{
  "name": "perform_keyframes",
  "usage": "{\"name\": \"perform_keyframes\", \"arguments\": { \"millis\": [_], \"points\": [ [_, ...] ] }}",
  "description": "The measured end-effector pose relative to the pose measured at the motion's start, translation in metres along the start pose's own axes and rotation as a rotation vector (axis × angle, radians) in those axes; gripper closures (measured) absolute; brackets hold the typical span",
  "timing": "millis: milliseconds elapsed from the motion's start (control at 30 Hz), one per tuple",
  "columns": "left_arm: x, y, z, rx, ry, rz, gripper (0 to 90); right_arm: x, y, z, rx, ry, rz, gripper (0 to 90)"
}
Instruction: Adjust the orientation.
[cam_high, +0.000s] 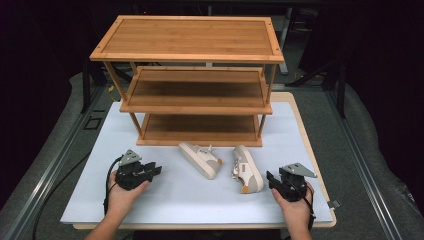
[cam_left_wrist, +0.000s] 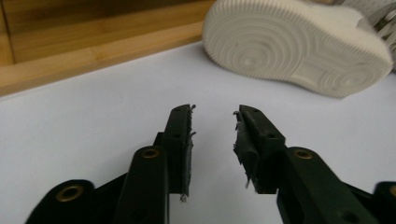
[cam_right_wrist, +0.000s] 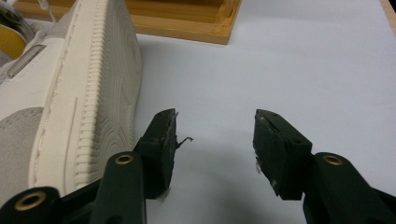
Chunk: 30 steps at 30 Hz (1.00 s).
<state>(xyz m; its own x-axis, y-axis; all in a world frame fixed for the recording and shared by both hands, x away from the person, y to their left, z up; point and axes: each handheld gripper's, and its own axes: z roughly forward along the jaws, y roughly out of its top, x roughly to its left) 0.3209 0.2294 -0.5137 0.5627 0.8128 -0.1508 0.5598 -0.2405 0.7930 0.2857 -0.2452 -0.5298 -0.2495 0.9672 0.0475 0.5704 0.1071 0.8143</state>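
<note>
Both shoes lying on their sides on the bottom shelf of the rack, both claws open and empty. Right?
Not quite. The two shoes lie on their sides on the white table top in front of the wooden rack, not on its bottom shelf; the high view shows it. The left claw and right claw are open and empty.

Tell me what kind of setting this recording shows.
Probably a lab or recording workspace staged as a home chore: a white-topped table ringed by dark curtains, a bamboo shoe rack on it, and two white sneakers lying in front.
</note>
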Motion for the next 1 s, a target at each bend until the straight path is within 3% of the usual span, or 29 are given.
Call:
{"name": "perform_keyframes", "arguments": {
  "millis": [167, 300, 400, 800, 933, 1000],
  "points": [
    [-0.008, 0.013, 0.005, 0.000, -0.037, -0.012, 75.0, -0.001, -0.001, -0.001, -0.002, -0.001, 0.012, 49.4],
    [-0.018, 0.022, 0.013, 0.009, -0.069, 0.002, 86.7, -0.002, -0.002, -0.001, -0.007, -0.009, 0.018, 49.0],
    [-0.026, 0.028, 0.019, 0.009, -0.093, 0.005, 89.4, -0.002, -0.001, -0.002, -0.017, -0.003, 0.029, 48.6],
    [-0.057, 0.054, 0.041, 0.008, -0.146, 0.062, 89.9, -0.005, -0.002, -0.001, -0.009, 0.010, 0.050, 48.1],
    [-0.064, 0.061, 0.049, 0.001, -0.163, 0.050, 89.9, -0.007, -0.002, -0.001, -0.008, 0.008, 0.060, 48.0],
    [-0.066, 0.064, 0.053, 0.013, -0.151, 0.062, 89.9, -0.008, -0.002, -0.001, -0.009, 0.013, 0.068, 47.9]
  ]
}}
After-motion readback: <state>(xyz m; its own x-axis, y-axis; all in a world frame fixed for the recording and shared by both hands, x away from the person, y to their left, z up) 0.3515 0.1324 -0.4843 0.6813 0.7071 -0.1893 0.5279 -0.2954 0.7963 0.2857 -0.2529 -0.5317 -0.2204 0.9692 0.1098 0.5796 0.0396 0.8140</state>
